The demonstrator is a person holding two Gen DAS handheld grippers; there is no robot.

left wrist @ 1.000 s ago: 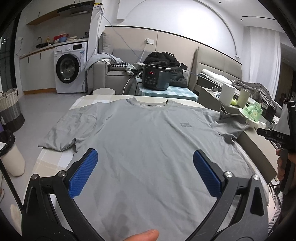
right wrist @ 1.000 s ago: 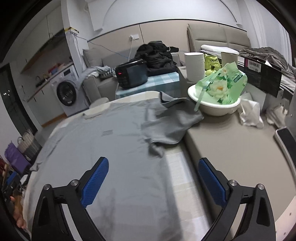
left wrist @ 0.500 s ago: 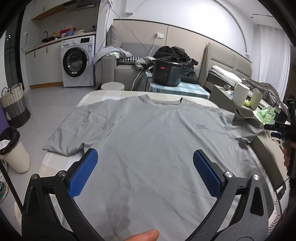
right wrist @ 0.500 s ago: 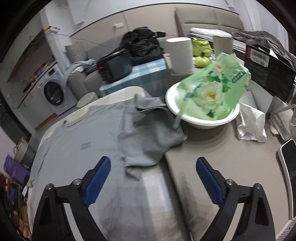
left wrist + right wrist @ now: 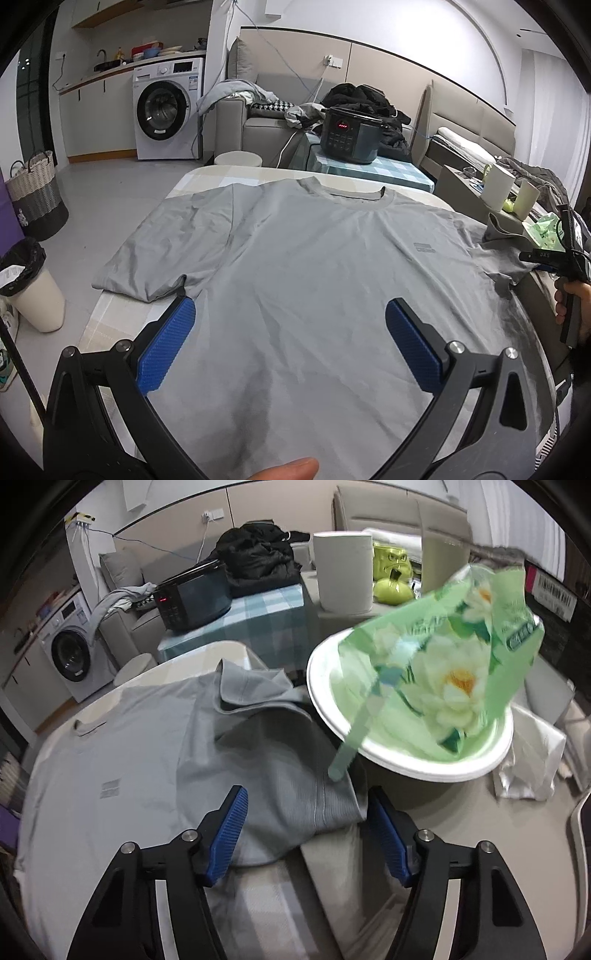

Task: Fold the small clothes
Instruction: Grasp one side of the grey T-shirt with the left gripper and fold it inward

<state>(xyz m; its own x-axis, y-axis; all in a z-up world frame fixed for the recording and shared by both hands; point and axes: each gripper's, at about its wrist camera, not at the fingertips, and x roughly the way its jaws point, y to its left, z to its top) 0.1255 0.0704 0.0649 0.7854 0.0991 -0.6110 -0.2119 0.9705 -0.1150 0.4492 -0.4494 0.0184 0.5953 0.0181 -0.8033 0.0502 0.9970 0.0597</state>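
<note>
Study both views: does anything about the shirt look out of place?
Yes. The shirt lies flat, but its sleeve by the white bowl is bunched and rucked up. The right gripper is closing around it.

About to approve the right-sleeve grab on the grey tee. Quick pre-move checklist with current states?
1. Right sleeve lies between the right gripper pads: ok.
2. Pads pressing the cloth: not ok, the jaws are closing but a gap shows on both sides.
3. White bowl clear of the sleeve: not ok, it overlaps the sleeve's edge; whether they touch, cannot tell.
4. Left gripper open, nothing held: ok.
5. T-shirt body flat on the table: ok.
6. Left sleeve spread flat: ok.
</note>
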